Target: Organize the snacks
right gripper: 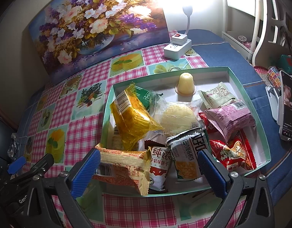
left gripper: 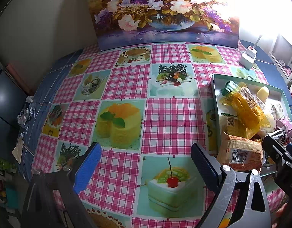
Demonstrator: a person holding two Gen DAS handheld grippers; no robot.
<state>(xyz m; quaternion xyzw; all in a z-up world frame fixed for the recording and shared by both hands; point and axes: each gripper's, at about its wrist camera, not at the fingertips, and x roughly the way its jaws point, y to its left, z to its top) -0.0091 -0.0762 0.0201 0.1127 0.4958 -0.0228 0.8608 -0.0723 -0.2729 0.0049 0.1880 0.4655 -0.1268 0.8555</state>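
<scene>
A teal shallow box (right gripper: pixel 246 98) holds several wrapped snacks: a yellow pack (right gripper: pixel 132 121), an orange-beige pack (right gripper: pixel 125 165) lying over its near-left rim, a red-white biscuit pack (right gripper: pixel 159 165), a green-white pack (right gripper: pixel 187 152), a red pack (right gripper: pixel 235 153), a pink pack (right gripper: pixel 229 119) and a jelly cup (right gripper: pixel 186 82). My right gripper (right gripper: pixel 147 169) is open, hovering over the box's near edge, empty. My left gripper (left gripper: pixel 146 163) is open and empty above bare tablecloth, left of the box (left gripper: pixel 215 98). The orange-beige pack (left gripper: pixel 240 152) shows at its right.
A flower painting (right gripper: pixel 92 28) leans against the wall at the back. A white power strip (right gripper: pixel 177 49) with a lamp stands behind the box. A phone on a stand (right gripper: pixel 287 106) is at the right. Crumpled foil (left gripper: pixel 25 114) lies at the table's left edge.
</scene>
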